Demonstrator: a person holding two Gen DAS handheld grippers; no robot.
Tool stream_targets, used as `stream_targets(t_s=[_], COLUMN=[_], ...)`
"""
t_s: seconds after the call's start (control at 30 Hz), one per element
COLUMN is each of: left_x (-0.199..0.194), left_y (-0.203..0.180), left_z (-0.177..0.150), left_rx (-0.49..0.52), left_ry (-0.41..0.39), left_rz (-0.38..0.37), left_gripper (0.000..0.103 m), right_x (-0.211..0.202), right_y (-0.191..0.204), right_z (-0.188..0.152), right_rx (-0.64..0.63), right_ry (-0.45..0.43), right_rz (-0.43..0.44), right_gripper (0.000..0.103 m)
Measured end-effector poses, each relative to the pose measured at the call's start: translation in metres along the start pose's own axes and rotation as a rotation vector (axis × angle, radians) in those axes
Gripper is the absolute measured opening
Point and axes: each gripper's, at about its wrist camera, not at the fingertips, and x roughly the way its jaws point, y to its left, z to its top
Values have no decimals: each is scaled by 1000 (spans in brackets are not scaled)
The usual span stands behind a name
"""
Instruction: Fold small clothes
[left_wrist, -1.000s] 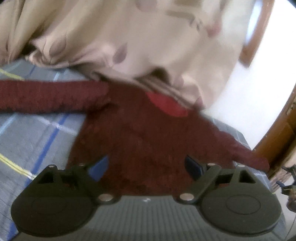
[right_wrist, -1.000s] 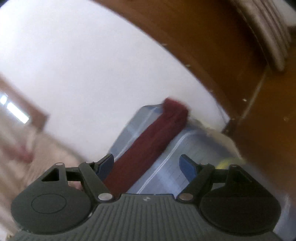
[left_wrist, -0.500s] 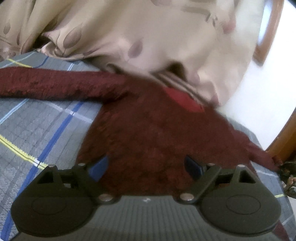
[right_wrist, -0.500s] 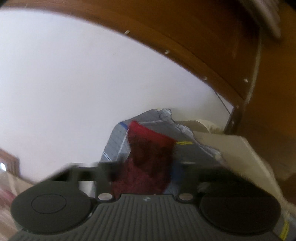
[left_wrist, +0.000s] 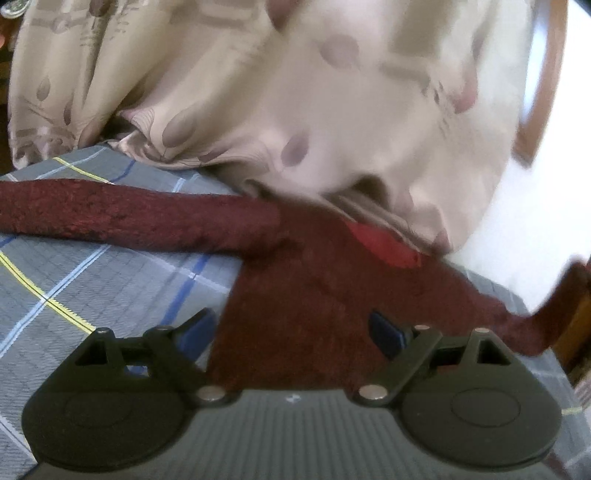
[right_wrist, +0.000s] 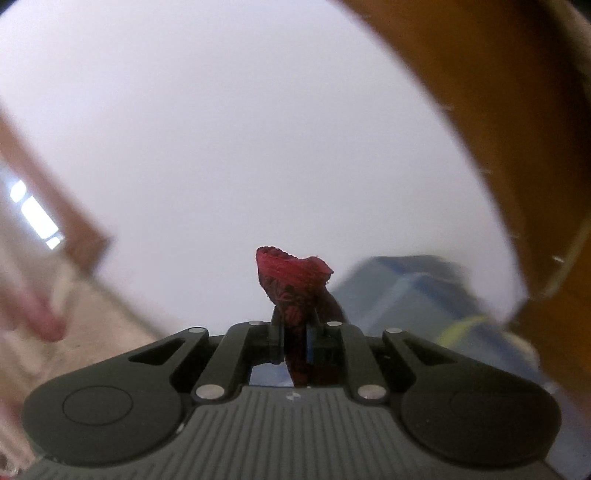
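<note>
The maroon sweater (left_wrist: 314, 302) lies flat on the checked bedsheet (left_wrist: 92, 280), mid-frame in the left wrist view, one sleeve (left_wrist: 129, 214) stretched to the left edge. The left gripper (left_wrist: 291, 332) hangs over its hem, jaws wide. The right gripper (right_wrist: 293, 343) pinches the other sleeve's cuff (right_wrist: 291, 273), lifted at lower centre.

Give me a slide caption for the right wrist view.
Right gripper shut on the maroon sweater's cuff, lifted against a white wall.

Sweater (left_wrist: 325, 314) flat on bedsheet (left_wrist: 92, 288); curtain (left_wrist: 258, 92) behind.
</note>
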Motion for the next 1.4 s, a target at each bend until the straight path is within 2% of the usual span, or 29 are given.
stream_targets(t_s=[0.1, 0.23, 0.37, 0.5, 0.8, 0.93, 1.13, 1.4], left_x=[-6, -9, -10, -10, -16, -17, -15, -16], left_y=[8, 19, 28, 37, 49, 57, 70, 74], left_z=[-4, -5, -7, -9, -12, -13, -16, -18], left_rx=[-25, -68, -85, -107, -108, -128, -180, -195], left_ry=[-2, -2, 4, 23, 13, 22, 36, 34], left_rz=[-24, -40, -50, -70, -87, -102, -114, -111], left_gripper=[90, 90, 90, 90, 90, 90, 90, 90], right_x=[15, 42, 66, 86, 132, 135, 138, 146], right_y=[58, 135, 203, 247, 288, 304, 307, 307], right_z=[-15, -50, -104, -169, -292, -333, -368, -388], right_rx=[-34, -82, -105, -108, -115, -232, -320, -333], right_ry=[18, 71, 157, 254, 422, 452, 491, 507], right_rz=[91, 208, 322, 389, 381, 347, 305, 287], right_gripper=[16, 16, 16, 16, 16, 16, 16, 16])
